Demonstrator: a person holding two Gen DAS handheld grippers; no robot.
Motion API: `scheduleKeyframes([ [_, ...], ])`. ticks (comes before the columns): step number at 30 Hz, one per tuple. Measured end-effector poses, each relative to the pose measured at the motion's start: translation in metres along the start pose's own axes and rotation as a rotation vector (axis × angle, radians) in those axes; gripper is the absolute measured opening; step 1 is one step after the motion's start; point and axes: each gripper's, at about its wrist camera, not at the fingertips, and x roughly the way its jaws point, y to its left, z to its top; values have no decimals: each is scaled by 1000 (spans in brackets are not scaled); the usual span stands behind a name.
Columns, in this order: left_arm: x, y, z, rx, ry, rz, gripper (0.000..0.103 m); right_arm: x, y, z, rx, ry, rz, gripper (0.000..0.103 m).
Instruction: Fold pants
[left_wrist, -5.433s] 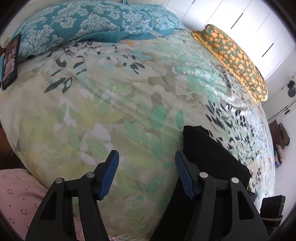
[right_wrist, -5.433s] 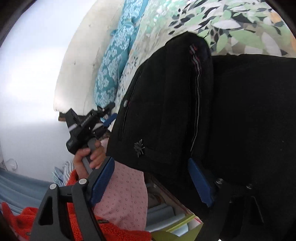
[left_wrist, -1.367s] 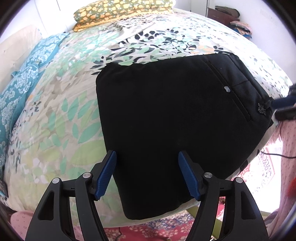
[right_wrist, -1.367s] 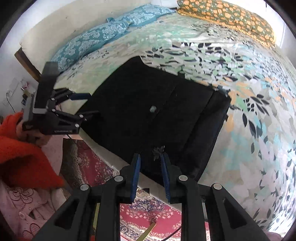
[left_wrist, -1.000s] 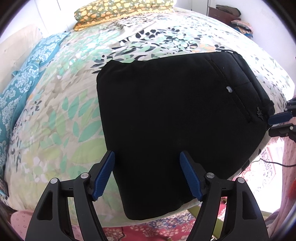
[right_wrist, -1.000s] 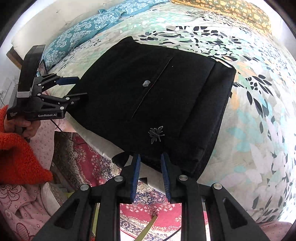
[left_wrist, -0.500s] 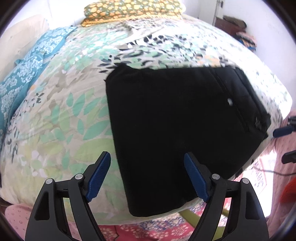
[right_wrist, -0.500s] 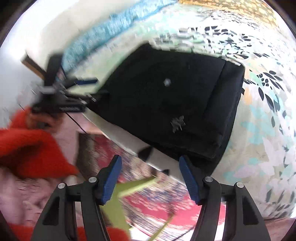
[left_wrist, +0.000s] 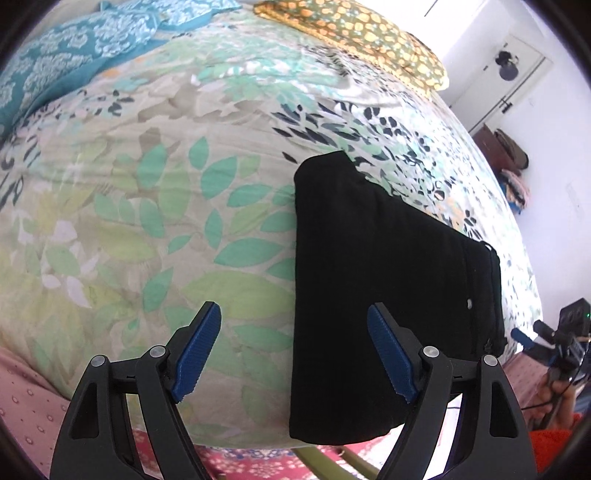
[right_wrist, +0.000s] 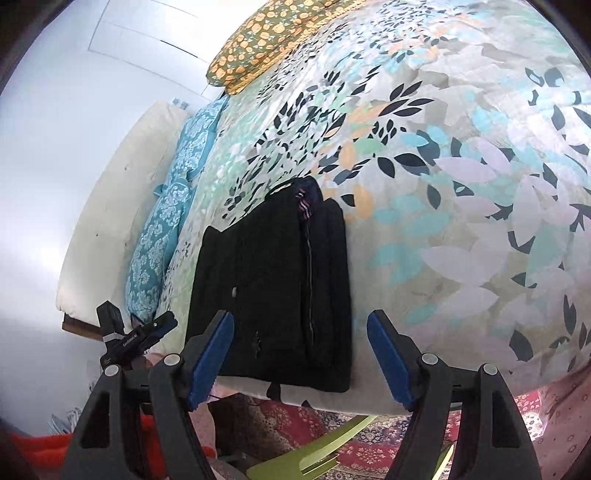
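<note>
The black pants (left_wrist: 388, 288) lie folded in a flat packet on the leaf-print bedcover (left_wrist: 147, 184), at the near edge of the bed. My left gripper (left_wrist: 292, 308) hovers open above the packet's left edge, its right finger over the cloth and its left over the cover, with nothing gripped. In the right wrist view the pants (right_wrist: 273, 288) show a striped waistband and a pocket button. My right gripper (right_wrist: 300, 315) is held over their near right corner. Its jaws are opening and the pads are clear of the cloth. Each gripper shows in the other's view: left gripper (right_wrist: 136, 338), right gripper (left_wrist: 546, 339).
Teal patterned pillows (left_wrist: 74, 55) and a folded orange-spotted blanket (left_wrist: 362, 40) lie at the far side of the bed, by a white headboard (right_wrist: 122, 206). A red patterned rug (right_wrist: 351, 424) and a green chair part (right_wrist: 314, 461) are below the bed edge. A person's red sleeve (right_wrist: 33, 450) is at lower left.
The right gripper's jaws went from nearly shut to wide apart and it drew away from the pants' edge. Both hands rolled and shifted sideways. The pants stayed put.
</note>
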Motion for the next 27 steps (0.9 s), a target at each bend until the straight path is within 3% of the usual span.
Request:
scheduleKeyframes([
  [6,3,-6,-3,31,11,17,83,4,-7,3,21,9,-64,76],
  [15,10,-5,-1,33,33,37,83,8,-4,-2,13,14,-94,81],
  [22,16,9,10,-17,47,5,83,9,-2,16,-16,16,-55,81],
  [27,20,14,12,-48,72,-68,84,24,-13,27,17,70,36,82],
])
